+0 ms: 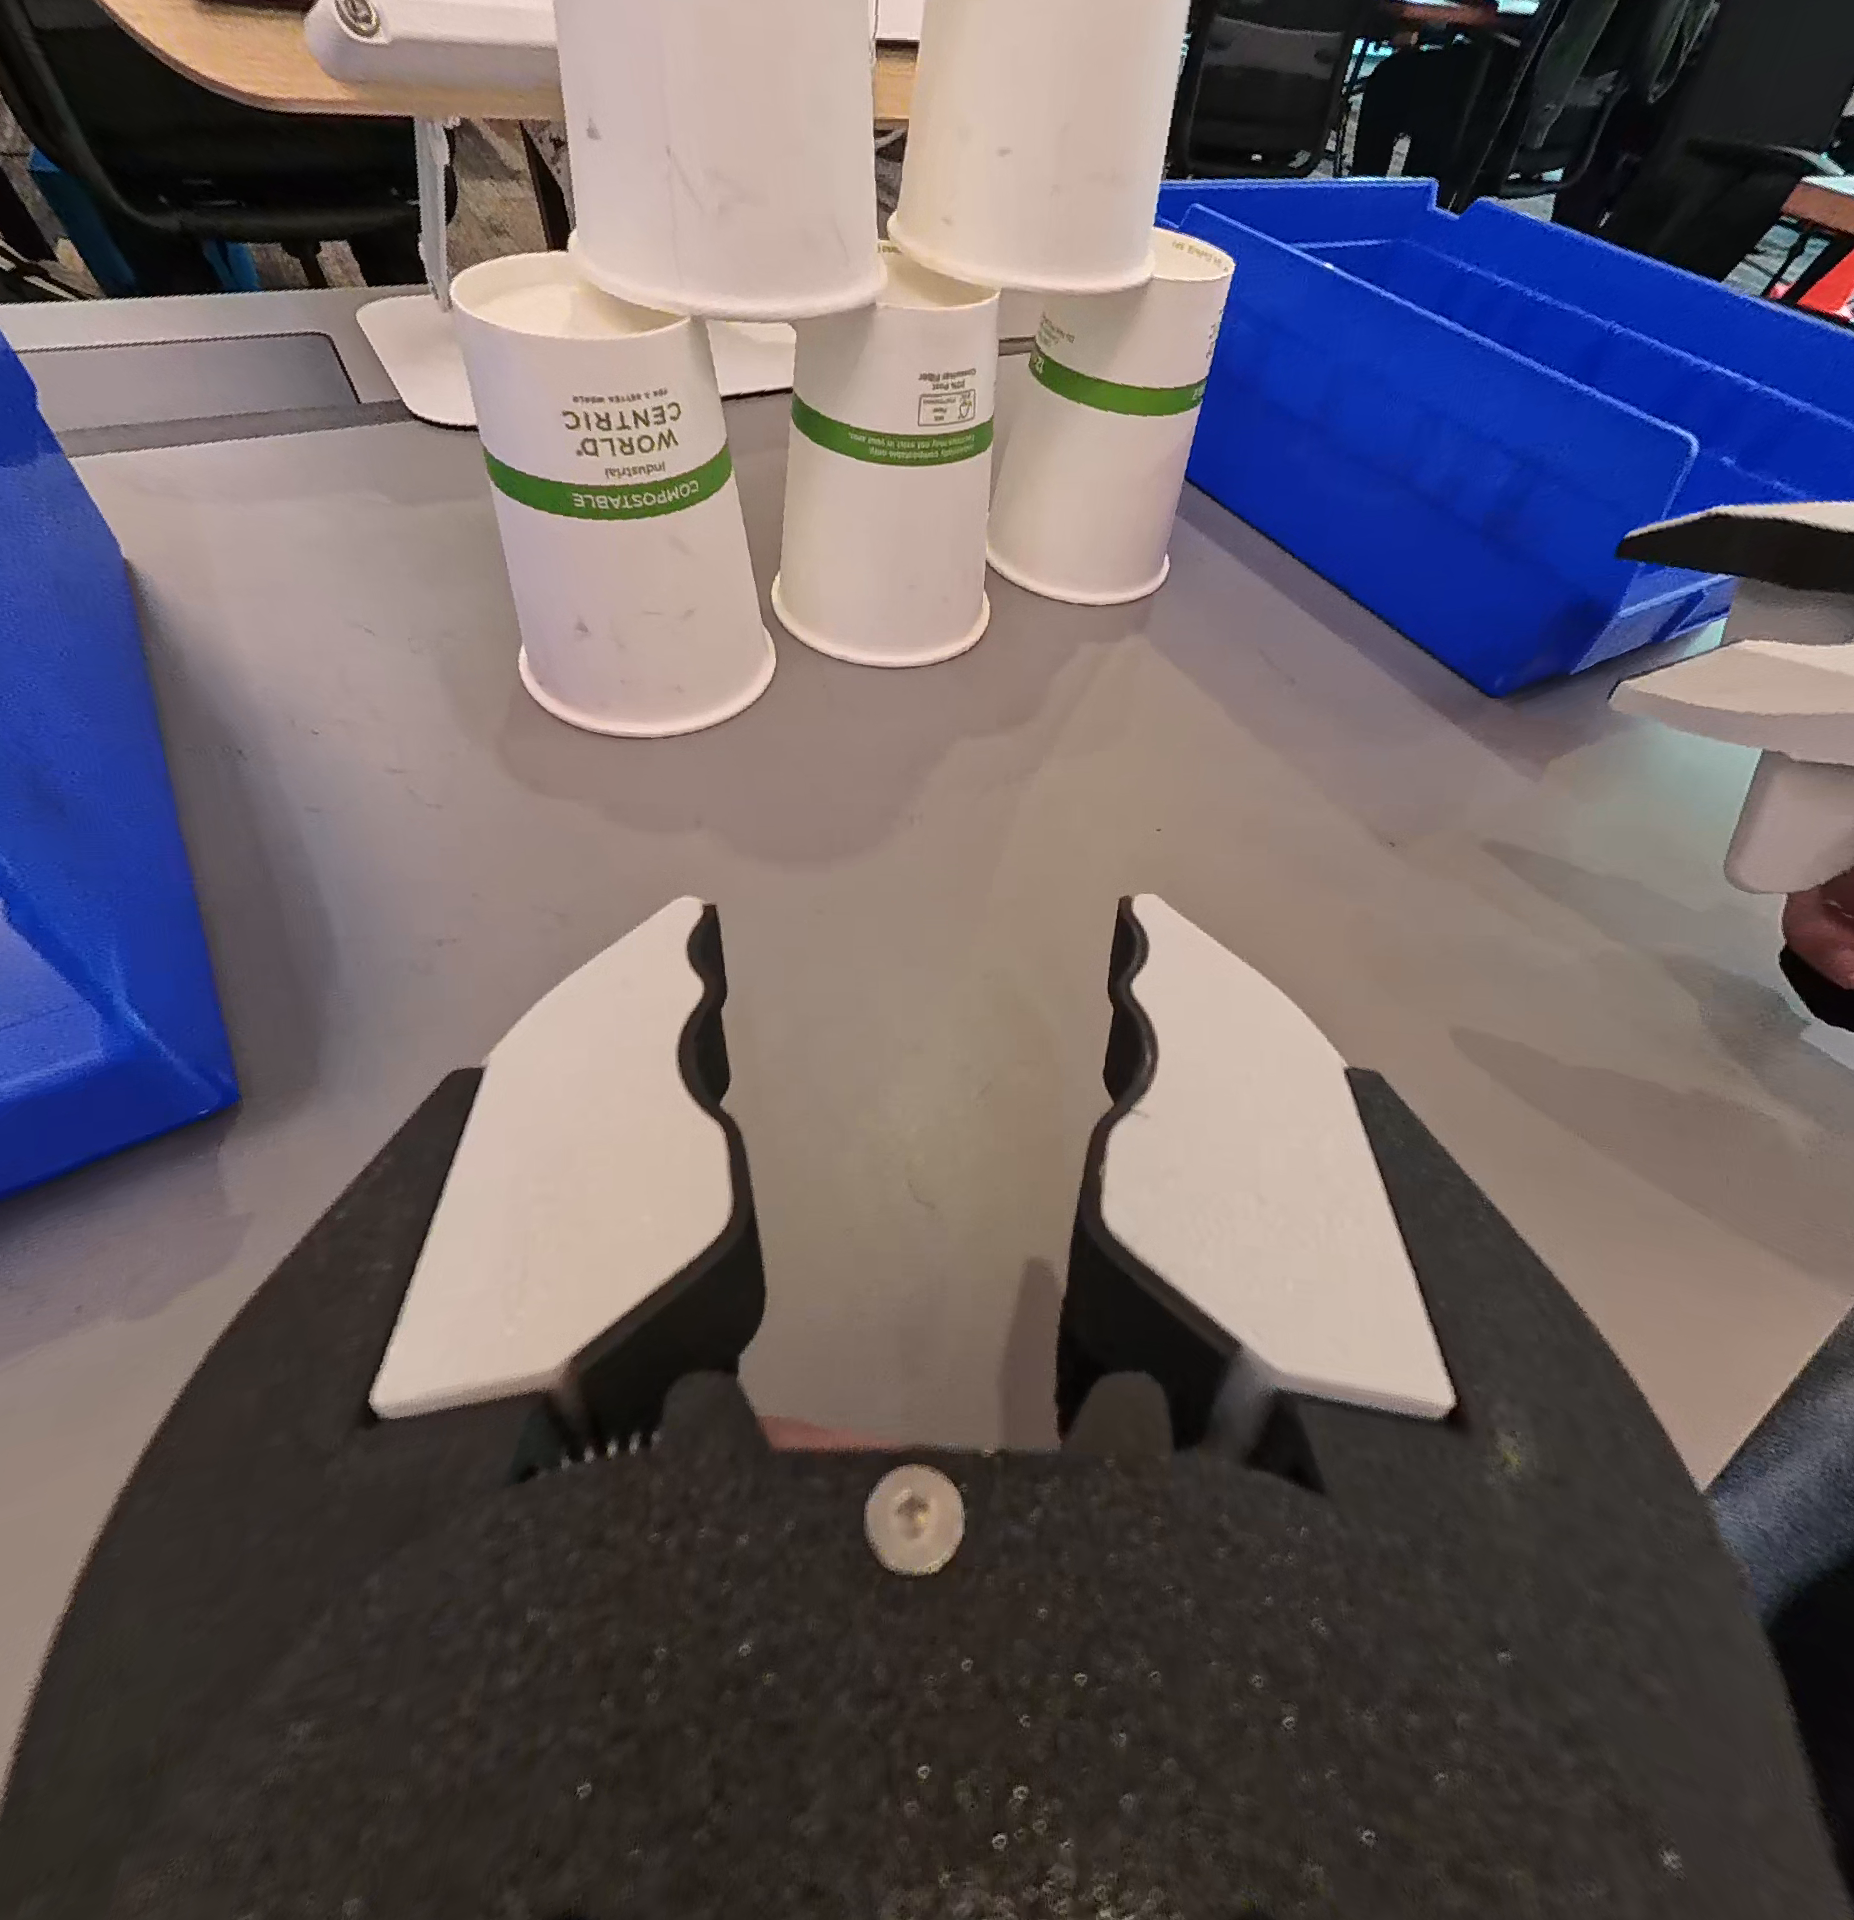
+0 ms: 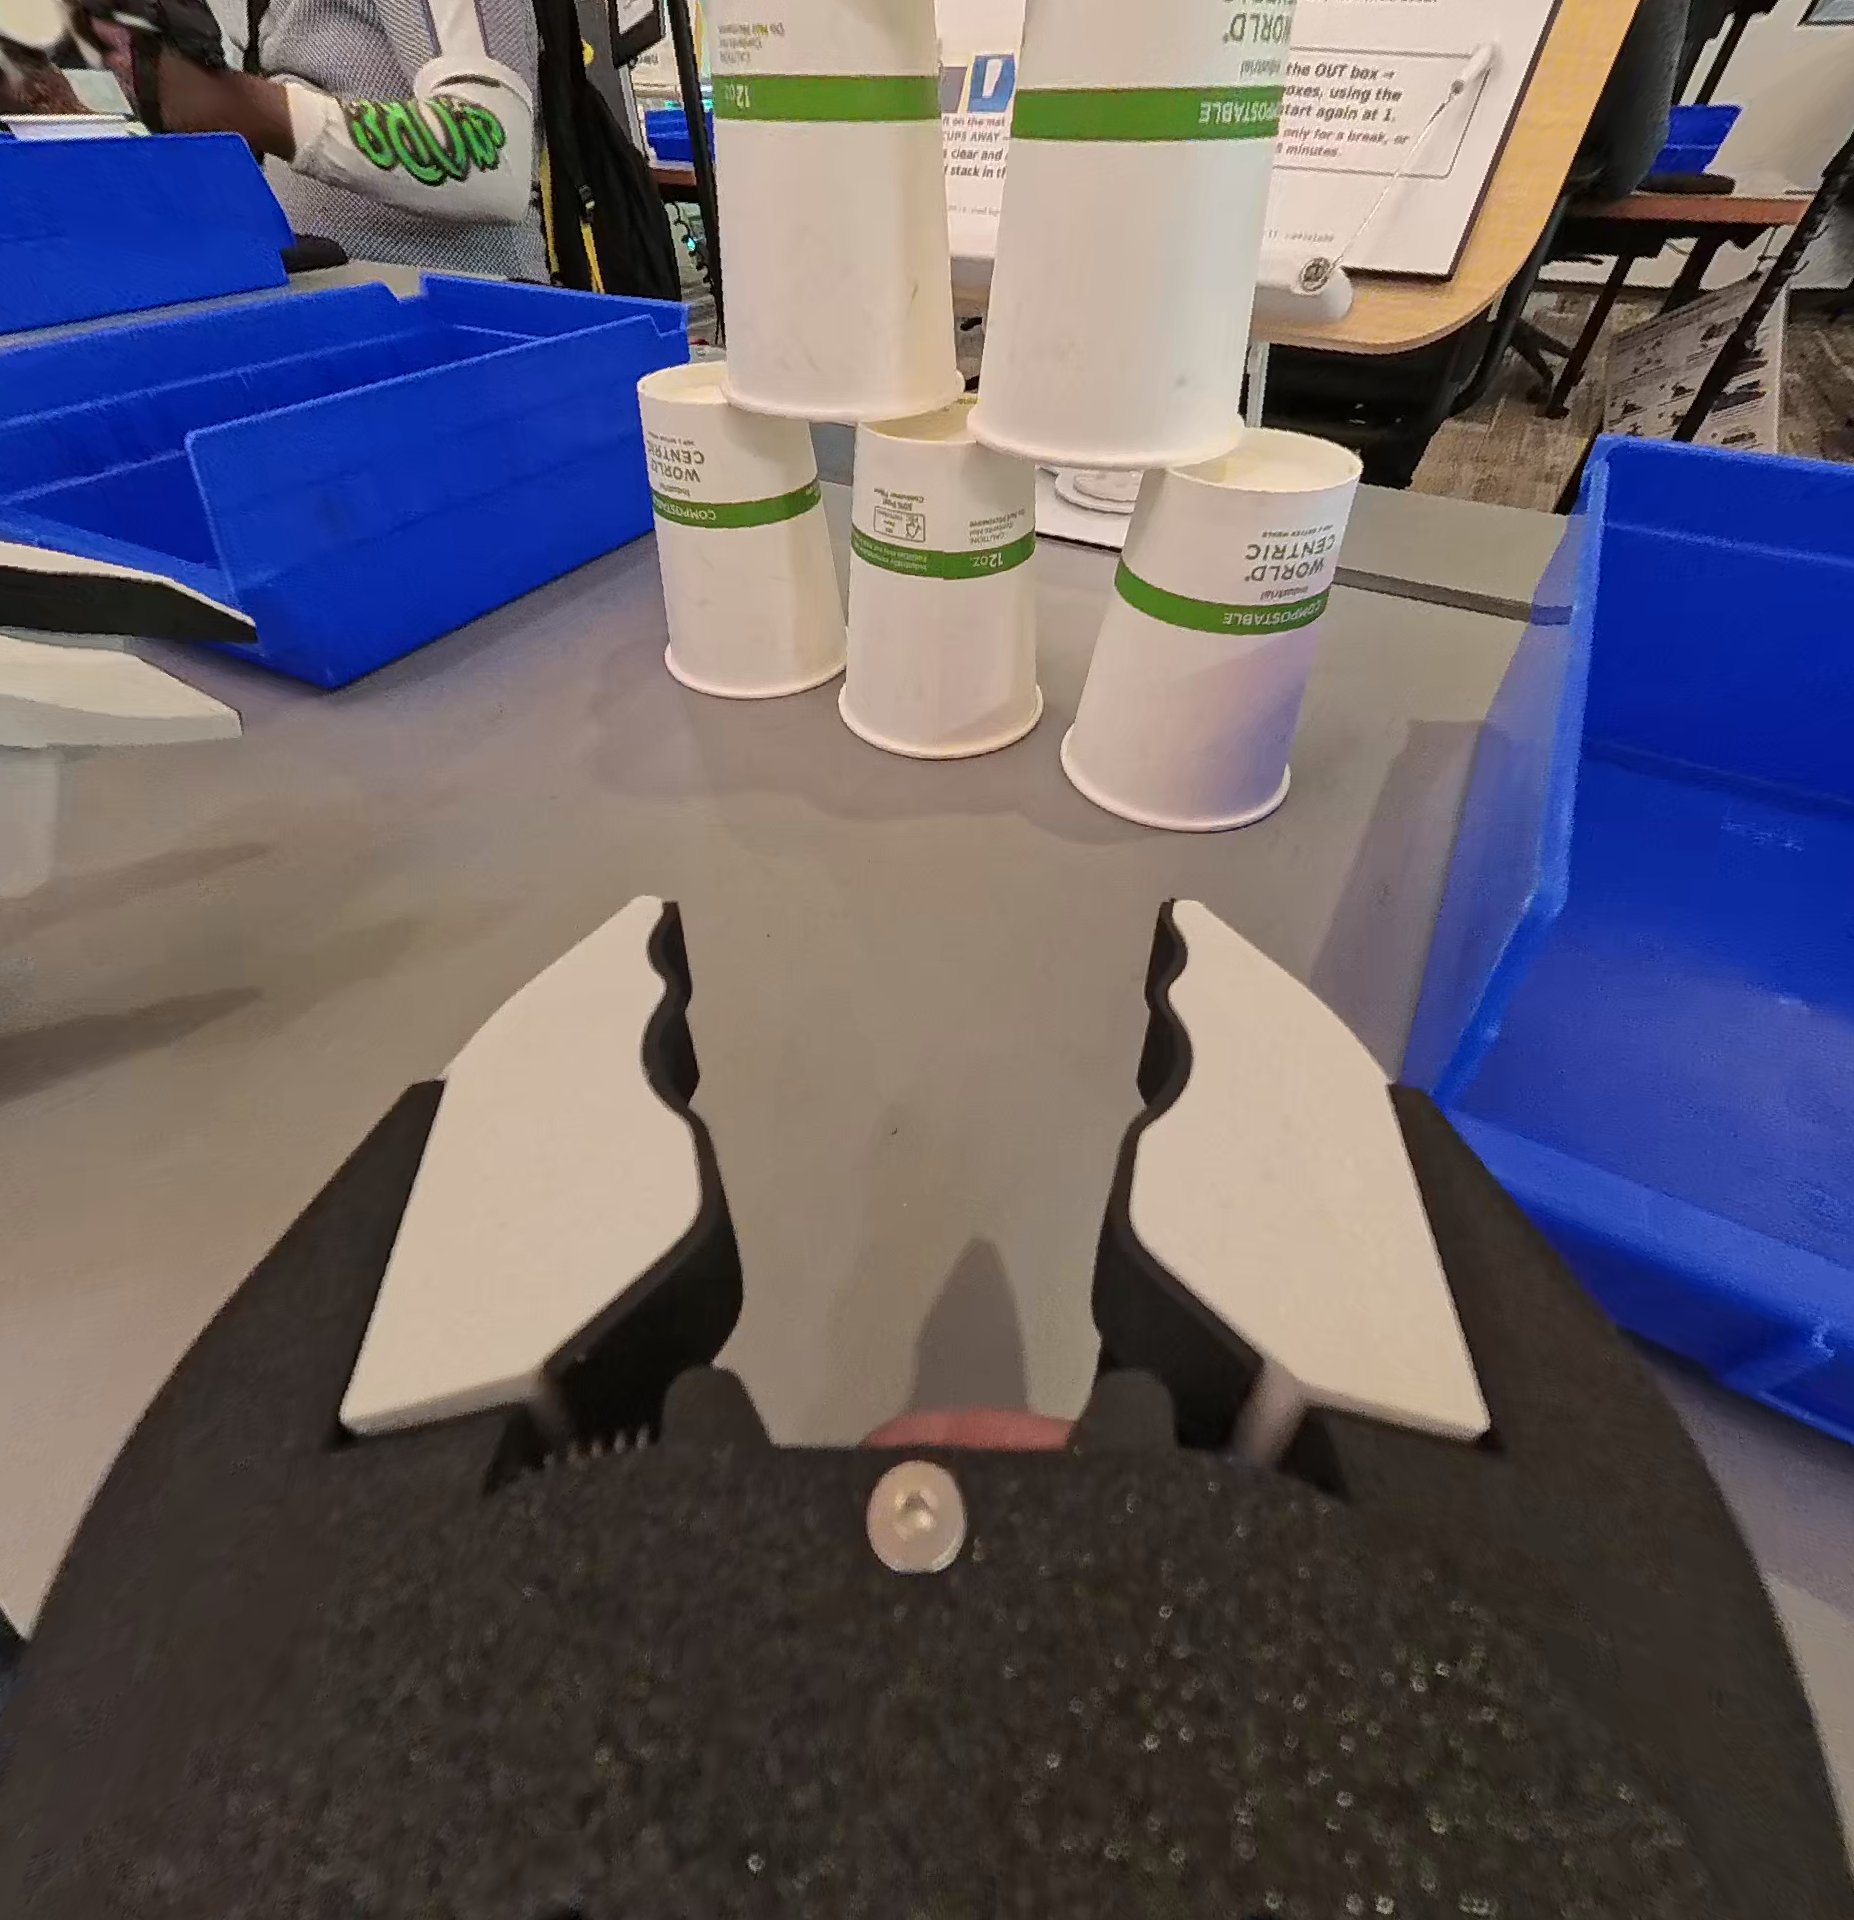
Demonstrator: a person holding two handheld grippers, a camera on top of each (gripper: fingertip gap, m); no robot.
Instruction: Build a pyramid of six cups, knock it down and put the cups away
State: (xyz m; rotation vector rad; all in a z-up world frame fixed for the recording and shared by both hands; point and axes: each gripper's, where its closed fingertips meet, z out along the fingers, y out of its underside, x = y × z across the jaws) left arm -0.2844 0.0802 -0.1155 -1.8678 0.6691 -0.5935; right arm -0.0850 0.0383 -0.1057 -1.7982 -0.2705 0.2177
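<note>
- Both our tongs, left gripper (image 1: pixel 918 914) and right gripper (image 2: pixel 918 914), hang released and empty, near the white green-banded paper cups (image 1: pixel 887 478) on the grey table (image 1: pixel 902 790)
- Three upturned cups carry two; top cup unseen, so let's check it before toppling toward the blue plastic bin (image 1: pixel 1474 416)

Bright even overhead light softly glares off my grey surface (image 1: pixel 902 790), shadows faint, edges bowed by wide-angle distortion.

My paper cups (image 1: pixel 642 540) look smooth and matt. The blue bins (image 2: pixel 383 488) are shiny plastic. The grey desk (image 1: pixel 902 831) is smooth and a bit shiny. My claw (image 1: pixel 918 925) base looks rough and black.
</note>
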